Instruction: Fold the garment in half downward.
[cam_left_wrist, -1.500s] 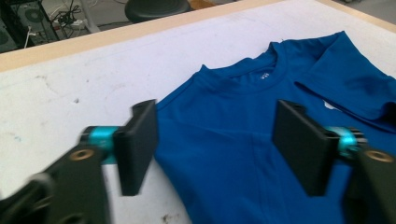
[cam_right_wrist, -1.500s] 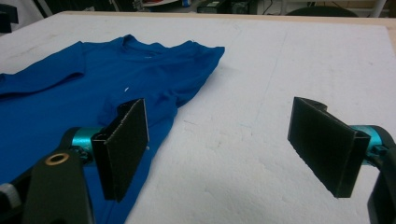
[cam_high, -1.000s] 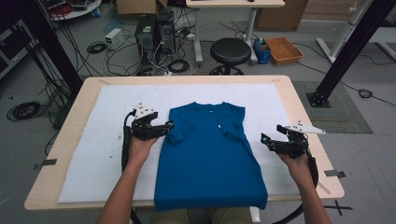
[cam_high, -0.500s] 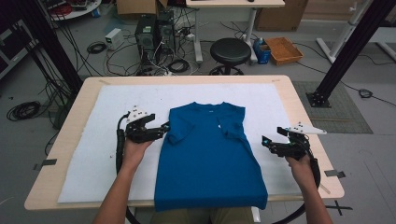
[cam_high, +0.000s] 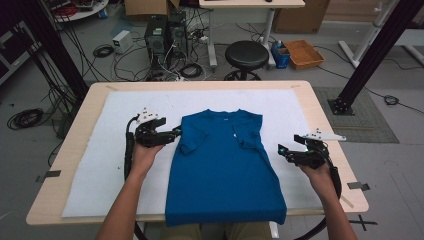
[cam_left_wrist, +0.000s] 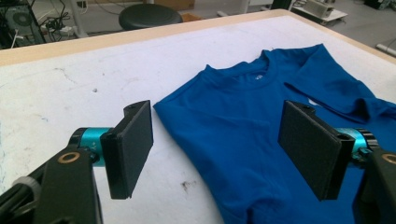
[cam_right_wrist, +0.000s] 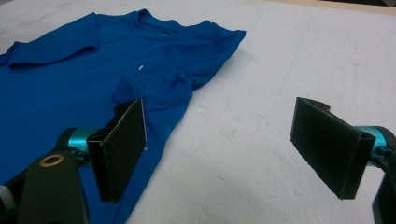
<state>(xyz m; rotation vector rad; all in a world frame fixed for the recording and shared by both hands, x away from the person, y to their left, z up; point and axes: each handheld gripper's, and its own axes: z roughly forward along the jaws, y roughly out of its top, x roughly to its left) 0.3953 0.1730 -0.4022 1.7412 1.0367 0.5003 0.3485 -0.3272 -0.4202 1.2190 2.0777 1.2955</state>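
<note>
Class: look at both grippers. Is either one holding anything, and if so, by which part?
Nothing is held. The left gripper and the right gripper both stand open by the blue T-shirt.

a light wooden table (cam_high: 325, 130) carries a white mat (cam_high: 115, 165) over nearly its whole top, and a blue t-shirt (cam_high: 225, 170) lies flat on the mat, its hem overhanging the near edge.
</note>
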